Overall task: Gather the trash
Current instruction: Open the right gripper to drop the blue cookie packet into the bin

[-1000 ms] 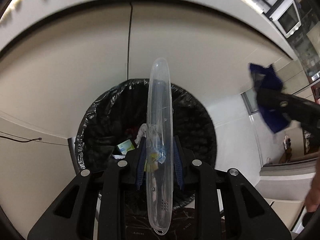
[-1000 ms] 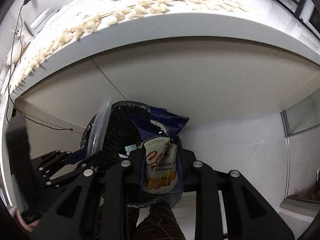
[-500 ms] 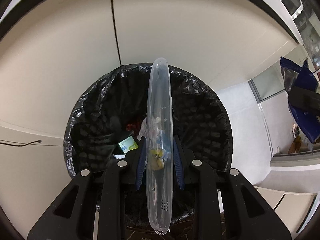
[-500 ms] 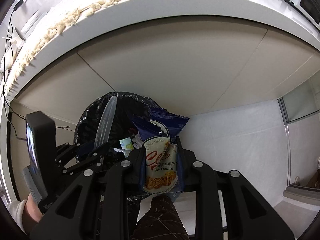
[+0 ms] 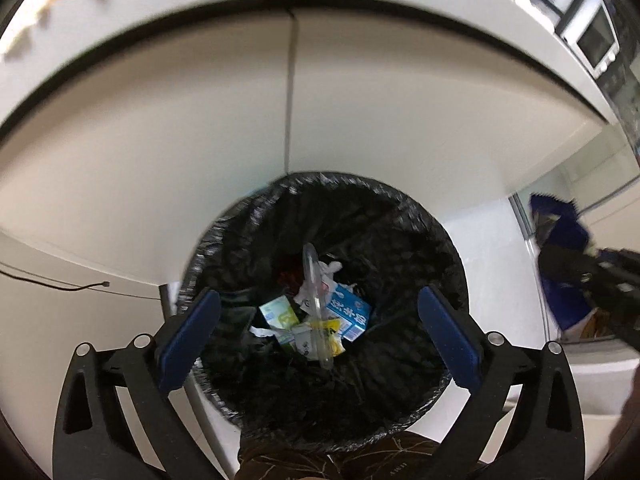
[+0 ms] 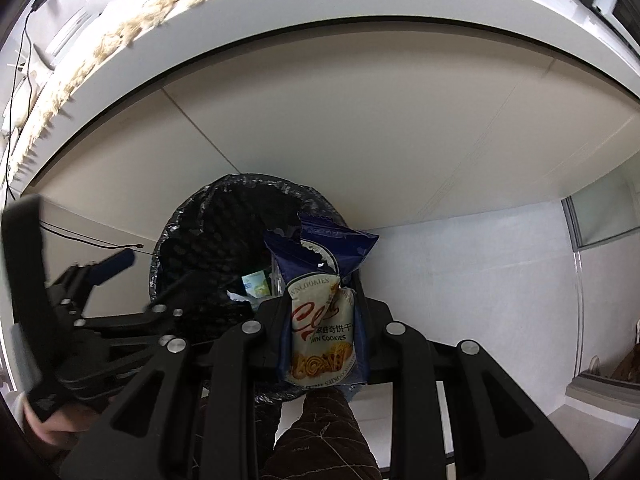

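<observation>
The left gripper (image 5: 318,336) hangs over the bin (image 5: 448,264), which is lined with a black bag and stands against a pale cabinet (image 5: 200,120). Its jaws have just been opening and now stand spread wide, the blue pads (image 5: 188,338) far apart with nothing between them. Below, the clear plastic case (image 5: 316,304) lies inside the bin on top of the other rubbish, leaning lengthwise across a blue and white carton (image 5: 350,316), a green and white pack (image 5: 278,312) and crumpled white paper (image 5: 330,268). The right gripper (image 6: 322,336) is closed on a blue cookie bag (image 6: 320,320), its fingers pressing the lower part of the bag from both sides while the torn top sticks up above them. From the right wrist view the bag sits in front of the right side of the bin, and the left gripper shows at the left edge with one blue pad raised. A dark patterned trouser leg (image 6: 320,432) shows beneath the right gripper.
</observation>
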Motion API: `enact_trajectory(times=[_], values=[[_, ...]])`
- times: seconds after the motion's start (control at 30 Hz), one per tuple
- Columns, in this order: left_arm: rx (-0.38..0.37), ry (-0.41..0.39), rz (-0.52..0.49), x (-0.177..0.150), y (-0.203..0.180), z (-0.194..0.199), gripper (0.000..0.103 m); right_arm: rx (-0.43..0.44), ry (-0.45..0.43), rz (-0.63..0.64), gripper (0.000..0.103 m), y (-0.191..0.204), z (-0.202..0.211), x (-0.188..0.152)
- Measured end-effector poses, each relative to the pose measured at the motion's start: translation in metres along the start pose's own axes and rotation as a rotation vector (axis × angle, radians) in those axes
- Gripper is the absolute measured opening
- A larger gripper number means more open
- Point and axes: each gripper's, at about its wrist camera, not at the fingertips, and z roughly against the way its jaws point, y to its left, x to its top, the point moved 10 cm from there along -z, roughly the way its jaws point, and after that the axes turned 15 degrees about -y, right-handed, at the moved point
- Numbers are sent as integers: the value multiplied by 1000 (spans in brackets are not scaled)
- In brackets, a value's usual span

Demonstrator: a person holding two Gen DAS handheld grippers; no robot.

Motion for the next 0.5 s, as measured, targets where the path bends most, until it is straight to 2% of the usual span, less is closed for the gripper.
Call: enact_trajectory(times=[0.23, 0.5], values=[[46, -37, 25, 17, 27, 29, 97, 34, 7, 25, 23, 24, -15, 3], [122, -22, 80, 12, 65, 45, 97, 71, 66, 74, 24, 56, -41, -13]])
